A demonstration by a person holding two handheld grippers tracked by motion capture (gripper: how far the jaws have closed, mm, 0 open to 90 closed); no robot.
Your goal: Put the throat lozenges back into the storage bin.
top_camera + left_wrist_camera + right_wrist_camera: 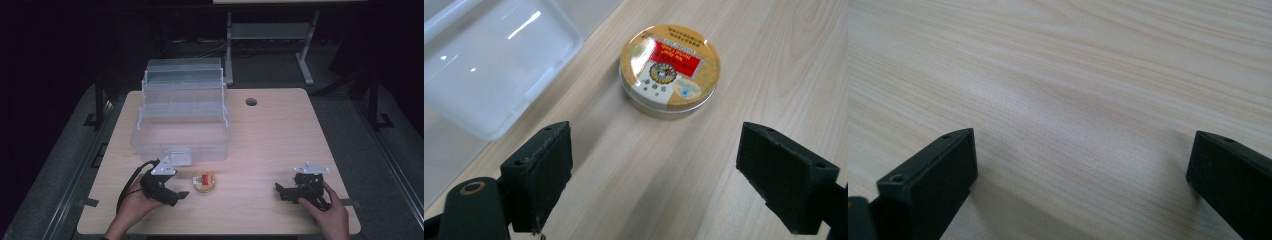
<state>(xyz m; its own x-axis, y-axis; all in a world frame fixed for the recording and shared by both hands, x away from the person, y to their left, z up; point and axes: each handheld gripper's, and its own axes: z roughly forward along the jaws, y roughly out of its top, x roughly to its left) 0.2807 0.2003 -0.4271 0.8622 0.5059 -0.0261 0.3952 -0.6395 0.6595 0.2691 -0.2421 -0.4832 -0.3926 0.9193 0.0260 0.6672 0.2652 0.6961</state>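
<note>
Left tool (181,195) facing a round tin (204,181) on the worktop (270,145)

The tin is lying flat just ahead of the left tool's spread jaws, untouched, near the front of the clear plastic box (181,116). The right tool (280,190) is sitting well apart, jaws spread wide over bare wood, pinching nothing.

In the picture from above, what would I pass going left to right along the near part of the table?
Left gripper → round tin → bare wooden table → right gripper. The clear plastic box sits farther back, so it is left out of this row.
</note>
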